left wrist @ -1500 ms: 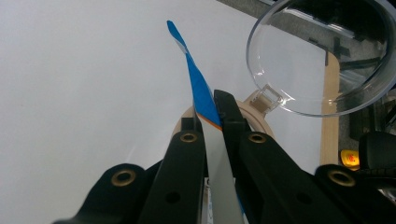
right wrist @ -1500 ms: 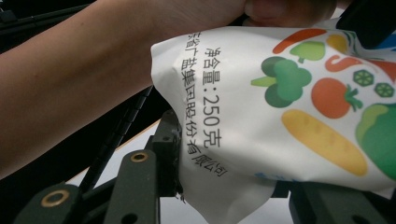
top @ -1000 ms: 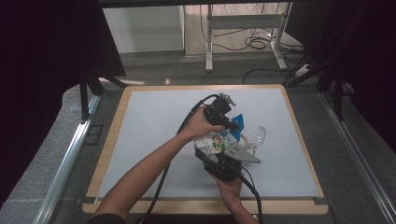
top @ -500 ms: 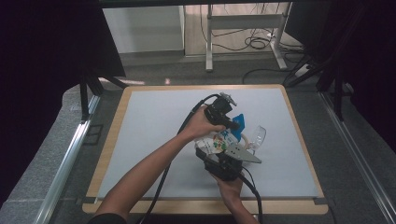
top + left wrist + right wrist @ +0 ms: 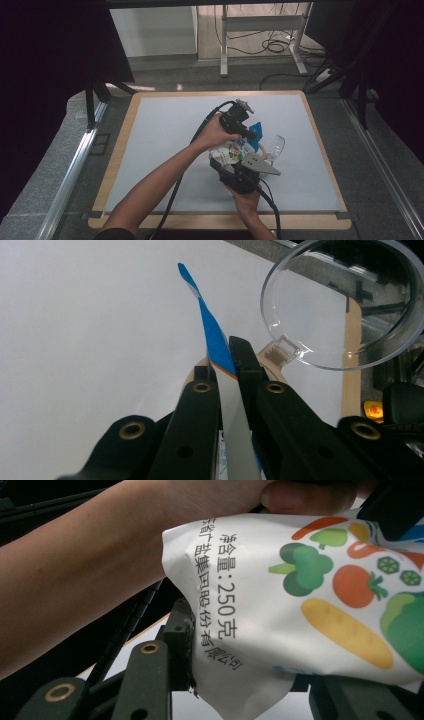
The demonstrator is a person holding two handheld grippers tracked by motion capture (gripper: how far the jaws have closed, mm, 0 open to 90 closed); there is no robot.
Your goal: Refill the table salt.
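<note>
Your left gripper (image 5: 227, 370) pinched tight on blue top edge of bag (image 5: 235, 150) — right gripper (image 5: 240, 680) partly closed round bag's white bottom. Bag held off tabletop (image 5: 165, 130), right of centre, toward near edge — clear cup (image 5: 345, 300) just beside.

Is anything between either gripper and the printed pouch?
No. The left gripper is shut on the pouch's blue top edge; the right gripper clamps the pouch. The clear cup lies beside.
</note>
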